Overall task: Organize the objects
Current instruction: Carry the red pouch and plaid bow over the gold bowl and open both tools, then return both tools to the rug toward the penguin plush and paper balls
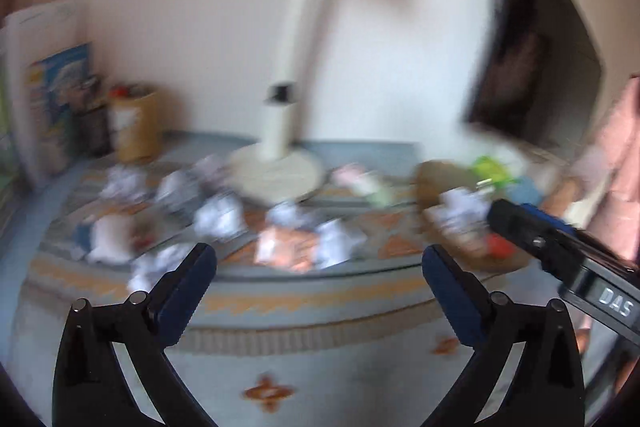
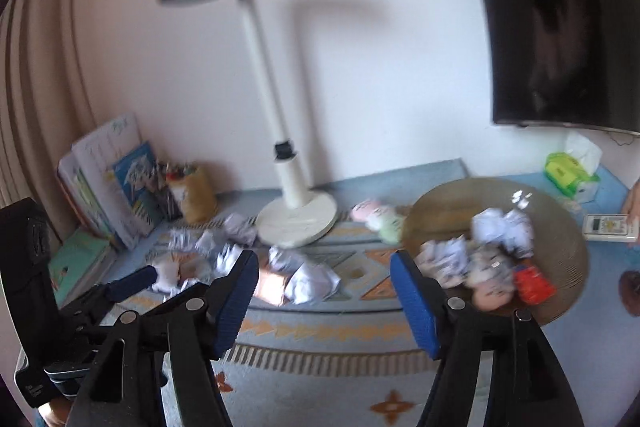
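Several crumpled paper balls point(image 2: 308, 277) lie scattered on the patterned blue cloth point(image 2: 320, 331) in front of a white desk lamp point(image 2: 296, 215). A round brown basket point(image 2: 500, 195) at the right holds more paper balls point(image 2: 502, 231), a red packet point(image 2: 532, 283) and a small plush. My right gripper point(image 2: 324, 279) is open and empty above the cloth, left of the basket. My left gripper point(image 1: 320, 263) is open and empty above the loose paper balls point(image 1: 220, 219). The view is blurred. The right gripper's body shows at the right in the left wrist view point(image 1: 560, 247).
Books point(image 2: 116, 183) and a pen-filled paper cup point(image 2: 194, 193) stand at the back left. A pink and green plush point(image 2: 378, 217) lies by the lamp base. A green tissue pack point(image 2: 572, 173) and a remote point(image 2: 610, 227) lie at the right. A dark screen point(image 2: 560, 27) hangs above.
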A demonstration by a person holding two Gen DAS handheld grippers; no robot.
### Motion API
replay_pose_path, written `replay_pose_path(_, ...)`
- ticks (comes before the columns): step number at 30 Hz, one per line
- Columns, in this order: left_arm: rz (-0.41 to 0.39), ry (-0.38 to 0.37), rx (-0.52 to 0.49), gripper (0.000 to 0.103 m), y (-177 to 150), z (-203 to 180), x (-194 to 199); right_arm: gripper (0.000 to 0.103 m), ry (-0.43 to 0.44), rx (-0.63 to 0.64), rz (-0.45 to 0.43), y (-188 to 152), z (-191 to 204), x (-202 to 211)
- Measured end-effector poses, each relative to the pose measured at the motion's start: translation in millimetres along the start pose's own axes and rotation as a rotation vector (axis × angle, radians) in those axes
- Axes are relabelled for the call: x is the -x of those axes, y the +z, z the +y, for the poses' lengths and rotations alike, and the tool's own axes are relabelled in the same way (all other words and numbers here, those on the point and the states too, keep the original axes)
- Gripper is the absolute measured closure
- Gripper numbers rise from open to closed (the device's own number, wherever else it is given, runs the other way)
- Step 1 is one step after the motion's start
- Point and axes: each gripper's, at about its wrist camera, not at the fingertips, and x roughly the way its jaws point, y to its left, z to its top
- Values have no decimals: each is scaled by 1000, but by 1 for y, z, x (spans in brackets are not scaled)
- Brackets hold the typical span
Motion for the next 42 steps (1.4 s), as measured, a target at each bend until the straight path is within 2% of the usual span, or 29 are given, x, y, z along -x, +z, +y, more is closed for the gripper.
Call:
replay_pose_path(2, 76, 134, -4, 7, -22, 16, -25, 36, -62, 37, 86, -29, 21, -35)
replay_pose_path(3, 100, 143, -11, 17, -32, 21, -37, 36, -104, 48, 137, -42, 26, -52)
replay_pose_path(4, 117, 118, -20, 19, -42, 24, -48, 36, -105, 38, 183, -56, 30, -72)
replay_pose_path(6, 135, 99, -22, 19, -52, 25, -59, 36, -74, 15, 198, -71, 31, -89)
replay_pose_path(9, 126, 67, -38, 16, -49, 21, -57, 36, -67, -12, 171, -79, 22, -96)
replay_pose_path(11, 134, 37, -26, 9, -49, 24, -55, 35, -74, -67, 157, -82, 6, -98)
replay_pose_path(12, 138, 22, -10, 5, -49, 27, -57, 35, -79, -94, 164, -80, 1, -98)
replay_pose_path(15, 133, 11, 63, 3, -49, 37, -54, 33, -73, -140, 145, -79, -8, -94)
replay_pose_path(17, 129, 6, 89, 2, -51, 40, -55, 21, -73, -133, 133, -77, -7, -91)
replay_pose_path(19, 127, 4, 96, 1, -51, 40, -54, 14, -83, -119, 121, -76, -4, -88)
replay_pose_path(23, 137, 10, 88, 1, -50, 40, -57, 14, -107, -94, 105, -76, 1, -85)
replay_pose_path(30, 150, -10, 99, 1, -51, 40, -57, 13, -101, -117, 105, -77, -5, -85)
replay_pose_path(32, 142, -23, 111, 1, -51, 41, -56, 13, -99, -126, 108, -77, -7, -85)
replay_pose_path(37, 54, -77, 191, 1, -52, 55, -40, 13, -103, -128, 106, -77, -7, -85)
replay_pose_path(42, 56, -113, 244, 1, -52, 63, -40, 12, -106, -122, 106, -77, -5, -86)
